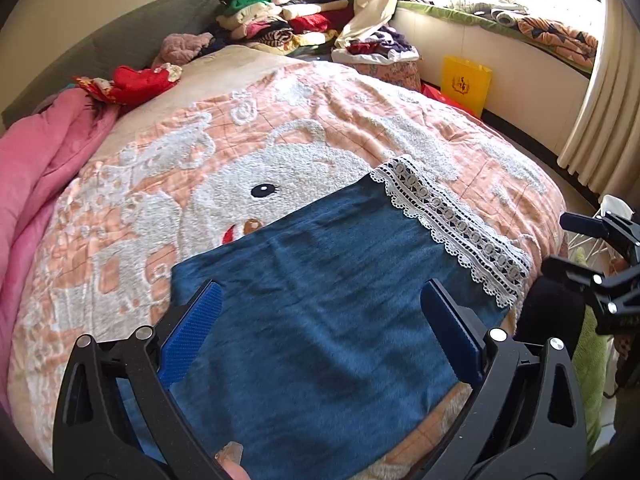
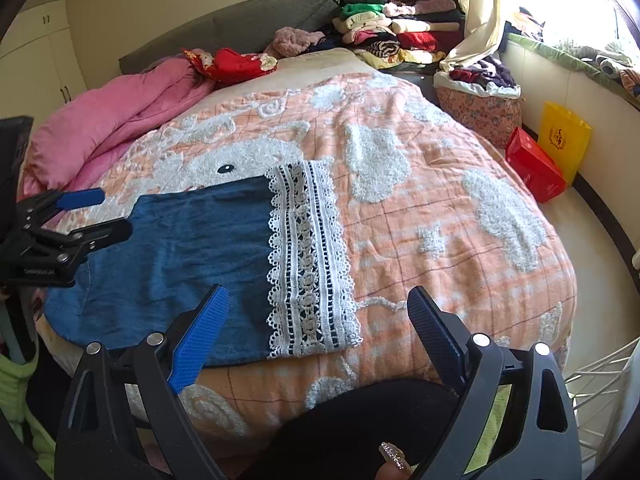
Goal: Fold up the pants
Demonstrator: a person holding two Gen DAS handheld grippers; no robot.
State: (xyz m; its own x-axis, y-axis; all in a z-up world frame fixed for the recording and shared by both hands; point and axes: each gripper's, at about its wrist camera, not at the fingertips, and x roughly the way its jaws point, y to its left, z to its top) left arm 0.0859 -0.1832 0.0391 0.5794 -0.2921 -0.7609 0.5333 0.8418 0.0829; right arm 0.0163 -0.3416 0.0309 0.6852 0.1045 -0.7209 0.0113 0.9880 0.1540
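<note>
Blue denim pants (image 1: pixel 320 300) with a white lace hem (image 1: pixel 452 228) lie folded flat on the bed near its front edge. They also show in the right wrist view (image 2: pixel 180 256), the lace hem (image 2: pixel 308 256) on their right. My left gripper (image 1: pixel 320 300) is open and empty, hovering over the denim; it shows from the side in the right wrist view (image 2: pixel 102 214). My right gripper (image 2: pixel 320 304) is open and empty above the lace end near the bed's front edge; it shows at the right of the left wrist view (image 1: pixel 560 240).
The bed has an orange and white blanket (image 2: pixel 420 208). A pink quilt (image 2: pixel 104 124) lies at the left. Stacks of folded clothes (image 2: pixel 396 32) sit at the far end. A yellow bag (image 2: pixel 564 136) and a red bag (image 2: pixel 532 164) stand on the floor at the right.
</note>
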